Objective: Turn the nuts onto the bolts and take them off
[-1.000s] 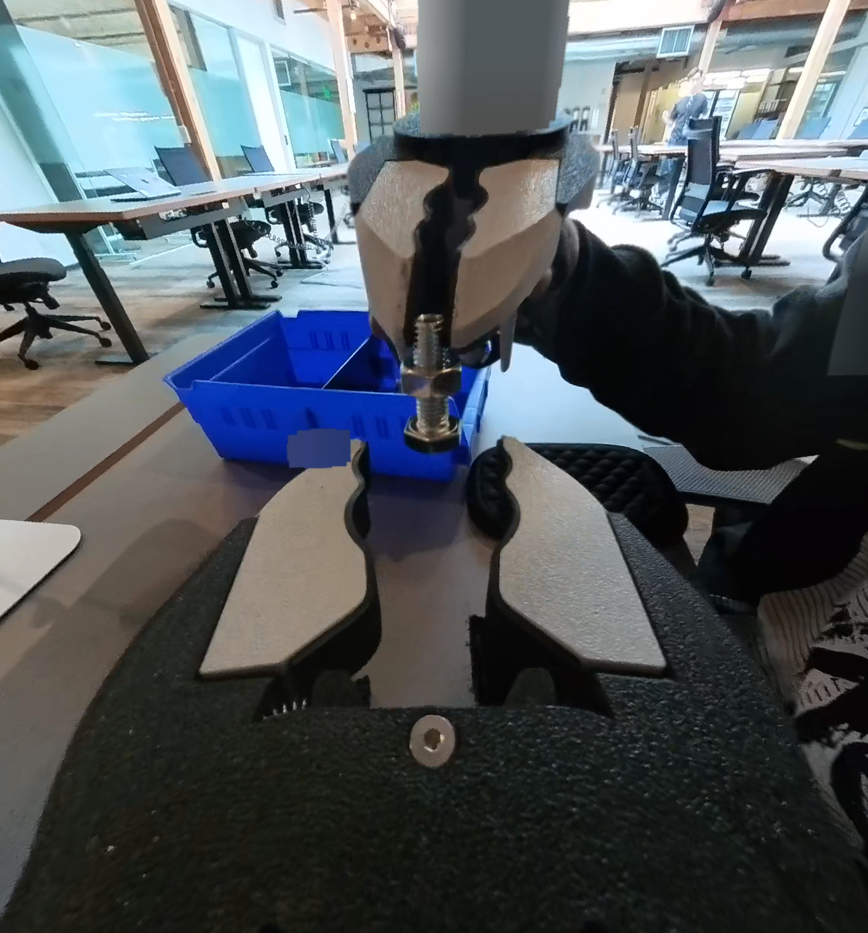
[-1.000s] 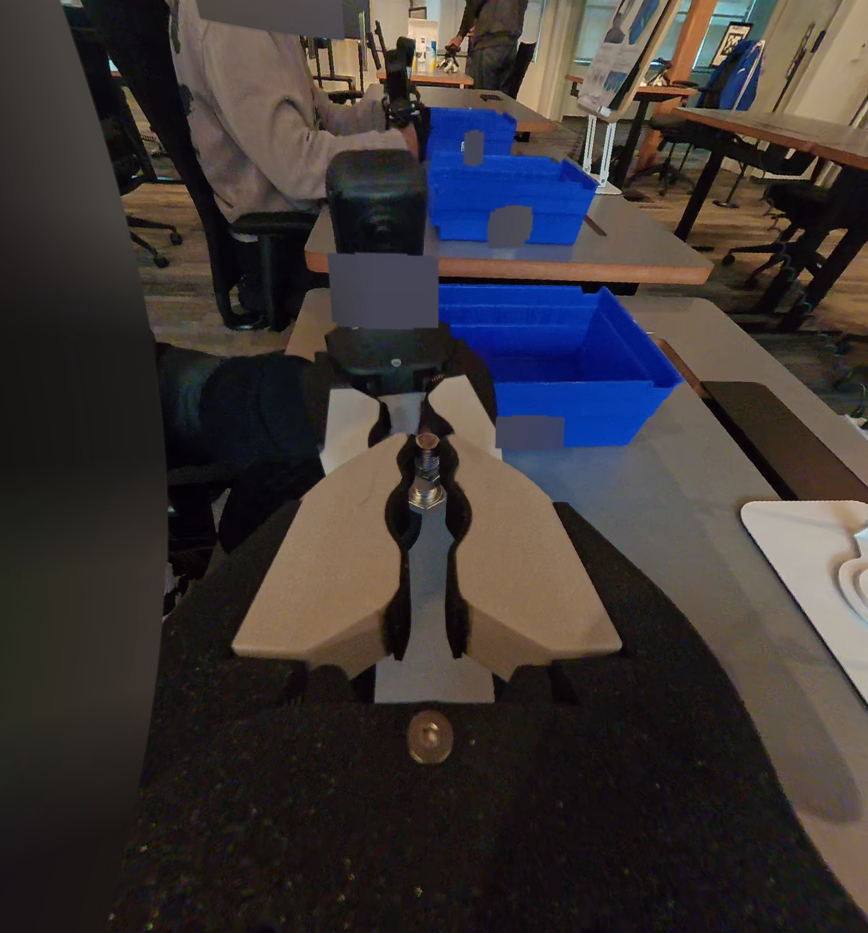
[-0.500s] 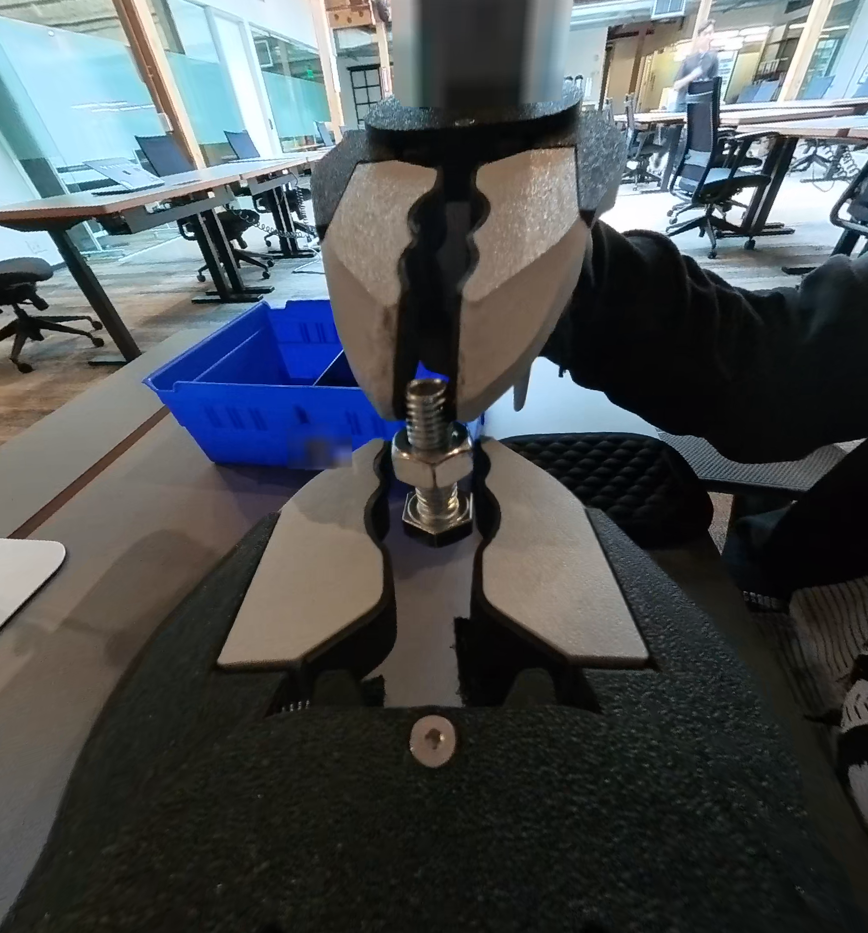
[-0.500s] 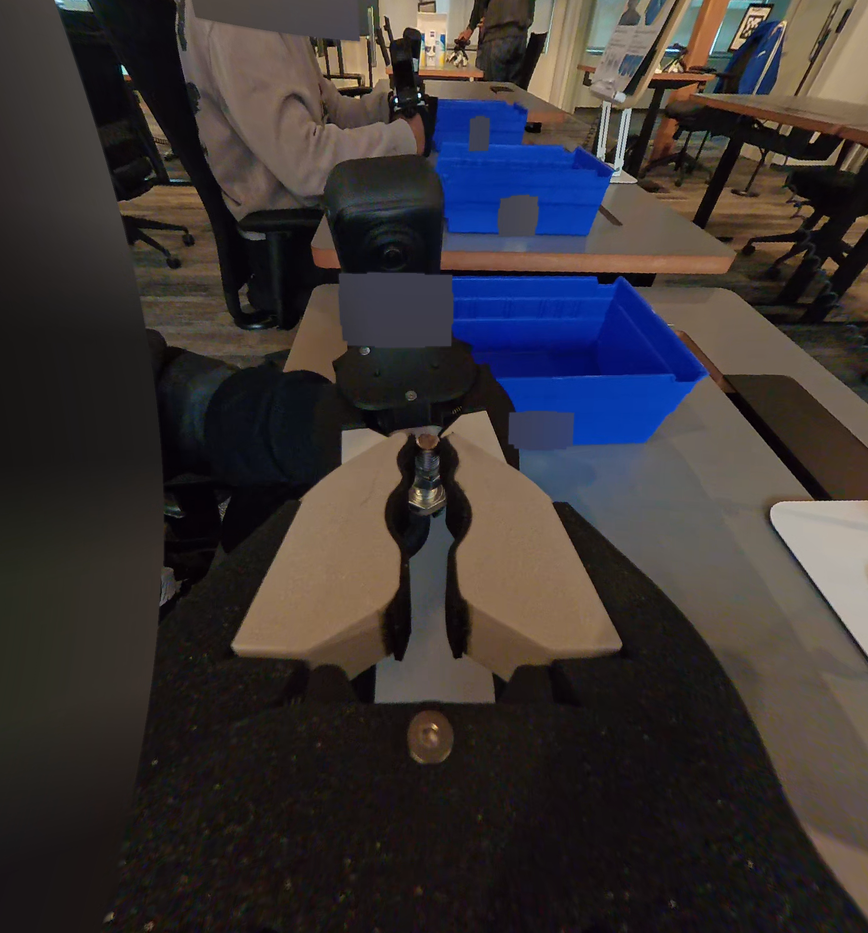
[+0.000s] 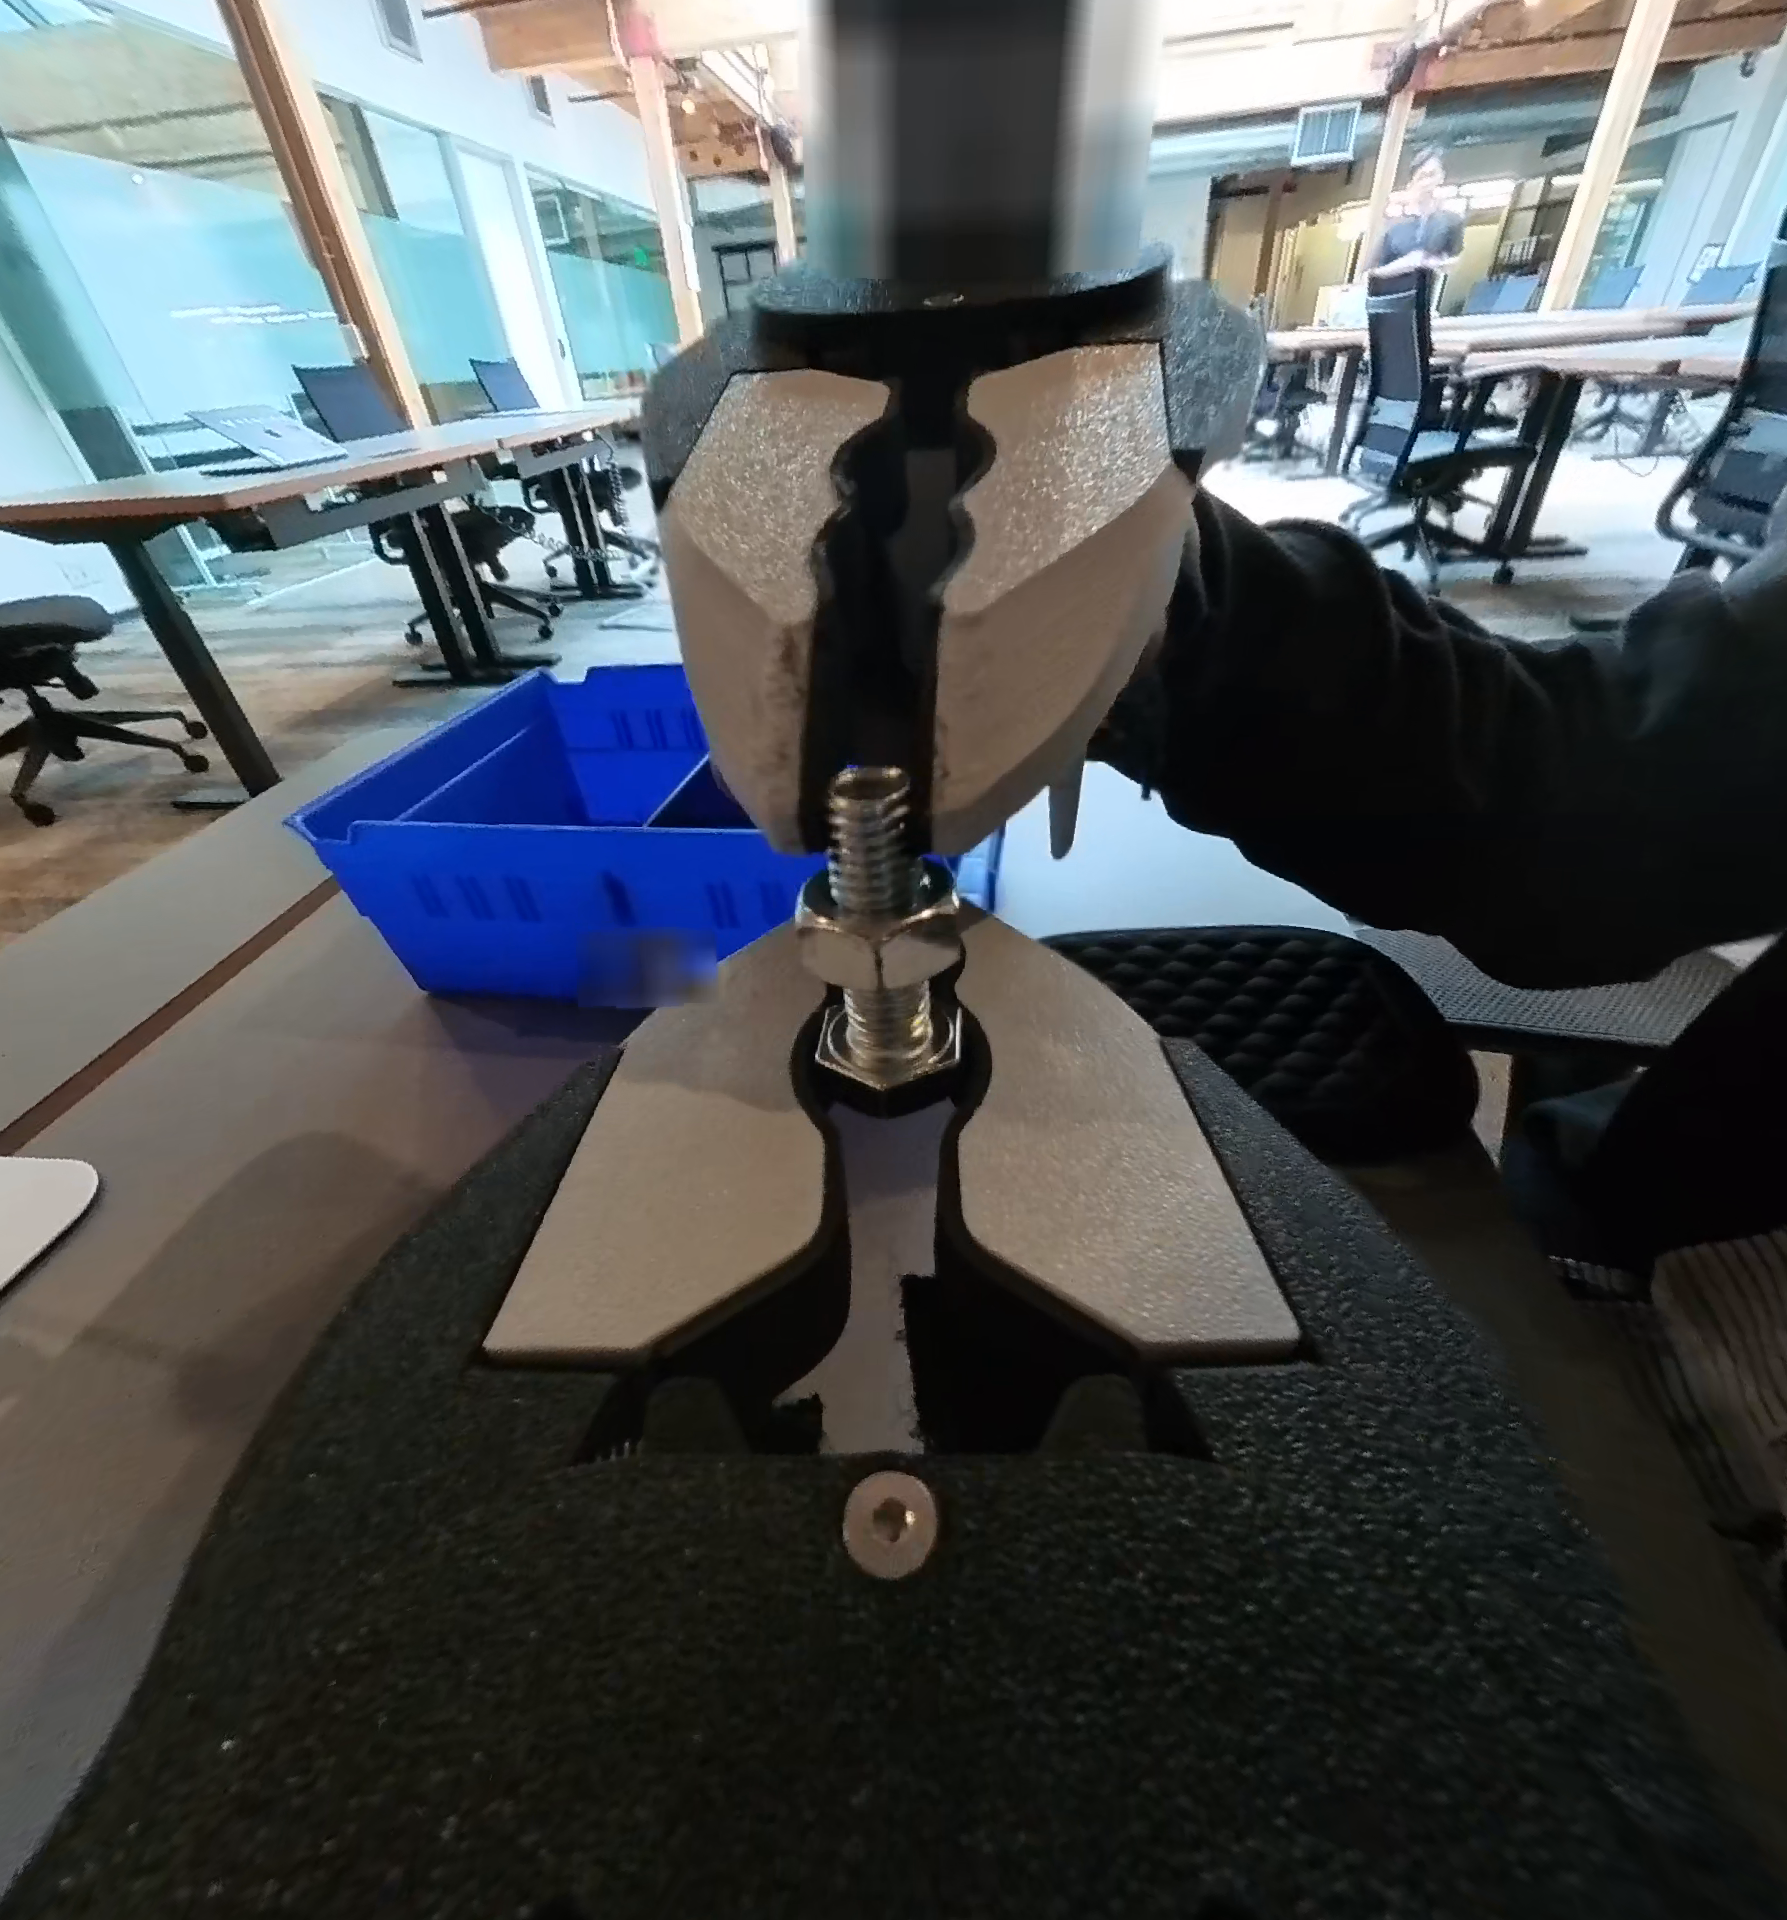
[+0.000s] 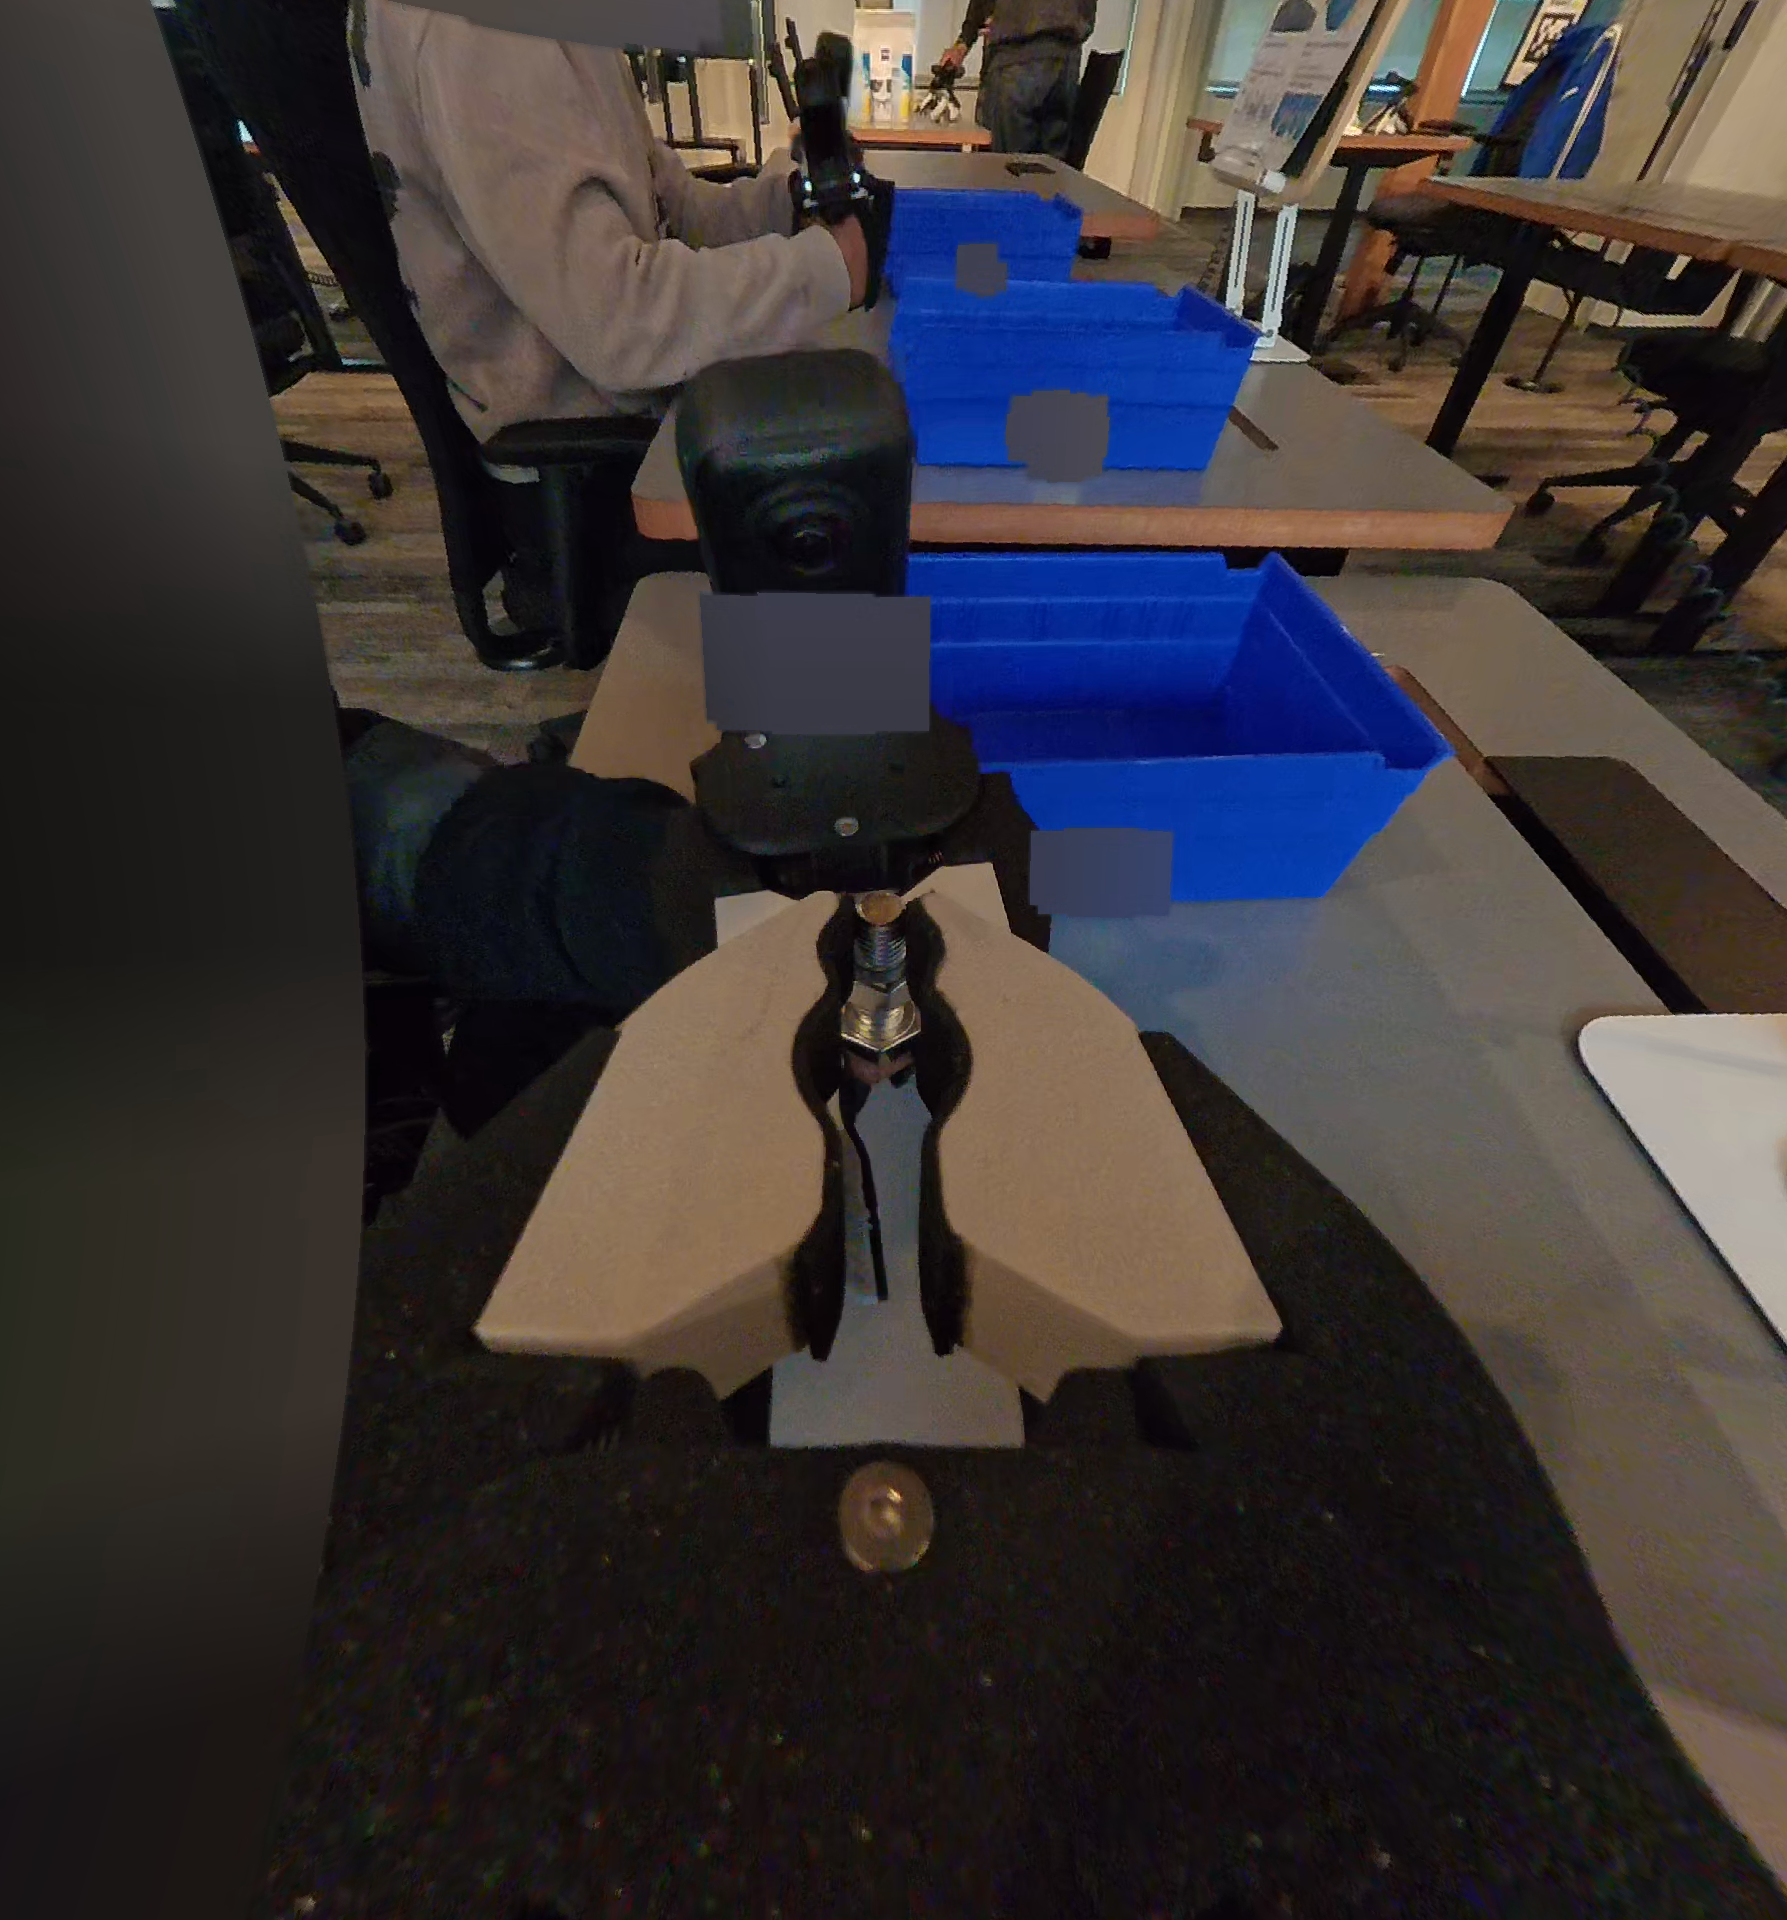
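A steel bolt (image 5: 868, 821) with a hex nut (image 5: 876, 943) on its thread hangs over the grey table (image 5: 193, 1091). My right gripper (image 5: 868, 836) comes down from above and is shut on the bolt's threaded end. My left gripper (image 5: 878, 935) has closed in from below, with its fingertips (image 5: 754, 997) against the sides of the nut. The bolt head (image 5: 887, 1047) sits in the notch between the fingers. In the right wrist view the bolt (image 6: 876, 961) and nut (image 6: 873, 1023) show in the narrow gap of my right gripper (image 6: 876, 925).
A blue bin with dividers (image 5: 515, 862) stands just behind the grippers on the table and also shows in the right wrist view (image 6: 1232, 821). A white tray (image 6: 1720, 1143) lies at the right. A seated person (image 6: 556, 229) works at the table beyond, beside more blue bins (image 6: 1065, 353). Across from one pair of fingers to the other is roughly 7 cm.
My left gripper has moved up to the bolt and its fingers have closed from wide open onto the nut. My right gripper has kept hold of the bolt.
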`<state>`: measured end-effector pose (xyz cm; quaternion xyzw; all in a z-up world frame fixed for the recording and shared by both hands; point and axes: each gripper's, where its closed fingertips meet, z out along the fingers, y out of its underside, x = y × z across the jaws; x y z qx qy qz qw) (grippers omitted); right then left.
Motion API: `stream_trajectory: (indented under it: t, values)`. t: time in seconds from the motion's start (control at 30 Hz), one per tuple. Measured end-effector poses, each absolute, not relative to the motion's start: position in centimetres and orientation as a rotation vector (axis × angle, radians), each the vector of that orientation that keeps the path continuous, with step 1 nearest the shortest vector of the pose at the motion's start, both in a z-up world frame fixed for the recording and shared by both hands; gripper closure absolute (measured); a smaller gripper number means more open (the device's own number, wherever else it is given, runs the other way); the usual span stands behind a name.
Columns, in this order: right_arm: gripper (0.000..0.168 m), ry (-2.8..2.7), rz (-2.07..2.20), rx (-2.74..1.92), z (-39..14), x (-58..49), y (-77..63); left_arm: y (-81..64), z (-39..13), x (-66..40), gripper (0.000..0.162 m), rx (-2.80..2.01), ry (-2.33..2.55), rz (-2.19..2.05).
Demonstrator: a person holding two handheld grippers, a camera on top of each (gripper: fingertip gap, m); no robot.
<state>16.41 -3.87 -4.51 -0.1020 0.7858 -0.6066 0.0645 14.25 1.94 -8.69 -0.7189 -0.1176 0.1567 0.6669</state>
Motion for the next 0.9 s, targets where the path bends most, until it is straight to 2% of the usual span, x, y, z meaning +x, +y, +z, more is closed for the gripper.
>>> stream_trajectory:
  t: [0.03, 0.07, 0.1, 0.2, 0.33, 0.5, 0.9]
  values:
    - [0.157, 2.390, -1.845, -0.304, -4.6, 16.1, -3.9, 1.9, -8.8, 14.1, 0.149, -1.610, -0.270, 0.351]
    - [0.142, 2.394, -1.871, -0.305, -4.6, 15.9, -3.9, 1.9, -9.1, 13.8, 0.148, -1.605, -0.278, 0.346]
    - [0.134, 2.387, -1.889, -0.299, -4.6, 15.7, -3.7, 1.8, -9.4, 13.6, 0.151, -1.603, -0.288, 0.344]
    - [0.134, 2.374, -1.977, -0.228, -5.1, 15.0, -3.4, 1.7, -10.4, 13.0, 0.151, -1.577, -0.317, 0.321]
    - [0.121, 2.415, -2.012, -0.023, -7.2, 14.1, -3.3, 1.2, -11.3, 12.3, 0.149, -1.554, -0.349, 0.335]
    - [0.127, 2.520, -2.039, 0.219, -9.1, 13.5, -3.7, 0.7, -12.5, 11.8, 0.150, -1.568, -0.377, 0.367]
    - [0.129, 2.626, -1.957, 0.296, -10.7, 13.0, -4.2, 1.0, -13.3, 12.1, 0.149, -1.600, -0.354, 0.350]
